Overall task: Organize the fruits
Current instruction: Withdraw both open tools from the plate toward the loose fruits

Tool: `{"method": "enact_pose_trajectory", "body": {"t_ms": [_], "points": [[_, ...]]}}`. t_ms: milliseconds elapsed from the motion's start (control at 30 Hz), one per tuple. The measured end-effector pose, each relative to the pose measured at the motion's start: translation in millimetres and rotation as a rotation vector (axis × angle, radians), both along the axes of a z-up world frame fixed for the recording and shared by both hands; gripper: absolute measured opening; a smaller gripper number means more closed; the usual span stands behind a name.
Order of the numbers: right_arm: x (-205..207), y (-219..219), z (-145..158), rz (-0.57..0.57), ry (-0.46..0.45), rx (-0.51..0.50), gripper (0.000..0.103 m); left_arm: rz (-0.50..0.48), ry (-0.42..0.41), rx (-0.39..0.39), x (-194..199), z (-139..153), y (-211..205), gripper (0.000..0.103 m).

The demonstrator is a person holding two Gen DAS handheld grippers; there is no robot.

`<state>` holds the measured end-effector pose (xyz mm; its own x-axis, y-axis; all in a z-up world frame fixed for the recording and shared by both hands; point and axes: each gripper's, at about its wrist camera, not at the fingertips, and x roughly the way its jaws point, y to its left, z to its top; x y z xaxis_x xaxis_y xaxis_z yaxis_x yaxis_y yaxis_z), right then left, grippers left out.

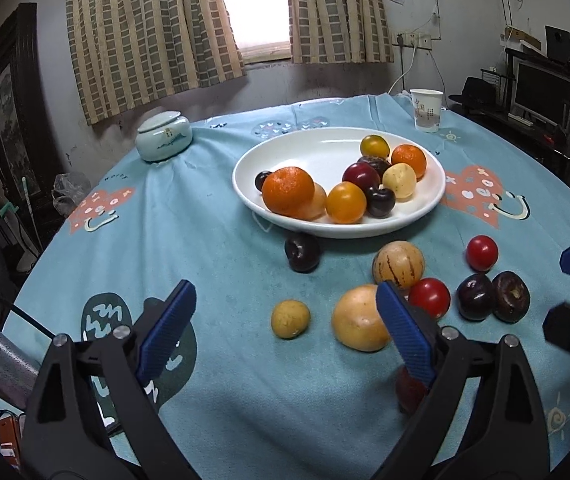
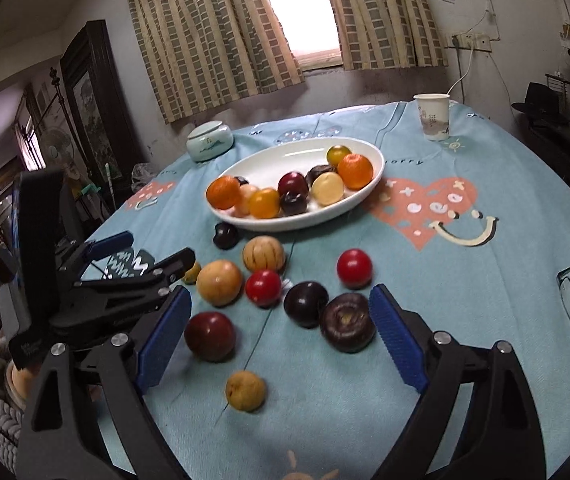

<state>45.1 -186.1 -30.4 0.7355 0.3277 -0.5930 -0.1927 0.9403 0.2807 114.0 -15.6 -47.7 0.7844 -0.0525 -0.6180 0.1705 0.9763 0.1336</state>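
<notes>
Left gripper [image 1: 285, 328]: spread wide, empty, low above the tablecloth [image 1: 225, 248], before the white plate [image 1: 245, 184].
Right gripper [image 2: 281, 336]: spread wide, empty, dark plums [image 2: 347, 322] between its fingers.
Loose fruits: near the plate's front rim.
Paper cup [image 1: 427, 110]: behind the plate, writing too small to read.

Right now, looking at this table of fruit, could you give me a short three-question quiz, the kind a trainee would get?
1. True or false: the left gripper holds a fruit.
2. How many orange tangerines lie in the white plate? A) one B) two C) four
3. Which drinking vessel stands behind the plate, by the table's far edge?

Key: 1. False; it is open and empty, as is the right gripper. 2. B. 3. The paper cup.
</notes>
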Motion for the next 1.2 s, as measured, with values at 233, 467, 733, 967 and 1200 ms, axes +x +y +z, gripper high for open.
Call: {"method": "enact_pose_trajectory", "body": {"t_ms": [233, 467, 733, 967, 1200], "points": [[-1, 8, -2, 0.049, 0.016, -0.008, 0.091, -0.013, 0.054, 0.016, 8, -9, -5, 0.093], [-5, 21, -7, 0.118, 0.063, -0.037, 0.091, -0.024, 0.088, 0.015, 12, -14, -5, 0.093], [-2, 30, -18, 0.145, 0.151, -0.078, 0.091, -0.040, 0.107, 0.007, 14, -16, -6, 0.093], [-4, 36, -26, 0.173, 0.195, -0.107, 0.091, -0.105, 0.135, -0.020, 10, -17, -10, 0.093], [-5, 36, -31, 0.205, 0.232, -0.084, 0.091, -0.256, 0.137, -0.054, -6, -12, -23, 0.093]]}}
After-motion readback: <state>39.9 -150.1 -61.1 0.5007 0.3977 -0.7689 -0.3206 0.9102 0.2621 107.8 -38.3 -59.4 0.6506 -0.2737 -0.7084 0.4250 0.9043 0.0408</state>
